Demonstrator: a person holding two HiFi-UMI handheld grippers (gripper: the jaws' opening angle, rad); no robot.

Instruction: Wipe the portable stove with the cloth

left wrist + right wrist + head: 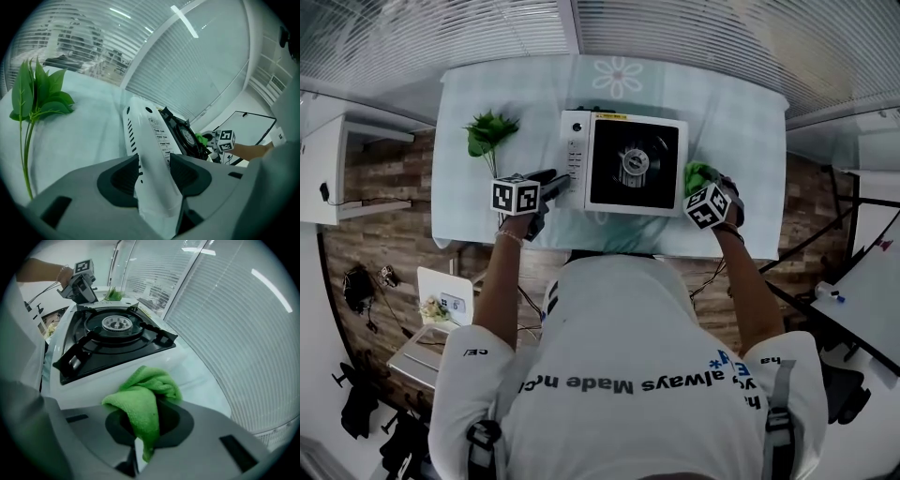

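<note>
While head view hides both grips, own views show left gripper (153, 178) jaws clamping portable stove (149, 124) edge, right gripper (140, 427) jaws pinching cloth (147, 394).

Green cloth (145, 399); white stove (575, 155), black top (609, 183); pale tablecloth (487, 84) (white flower print (617, 75)); green leaves (487, 131)

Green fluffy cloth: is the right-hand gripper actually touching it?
Touching. The right gripper view shows the green fluffy cloth pinched between the right gripper's jaws, its folds bulging above them.
</note>
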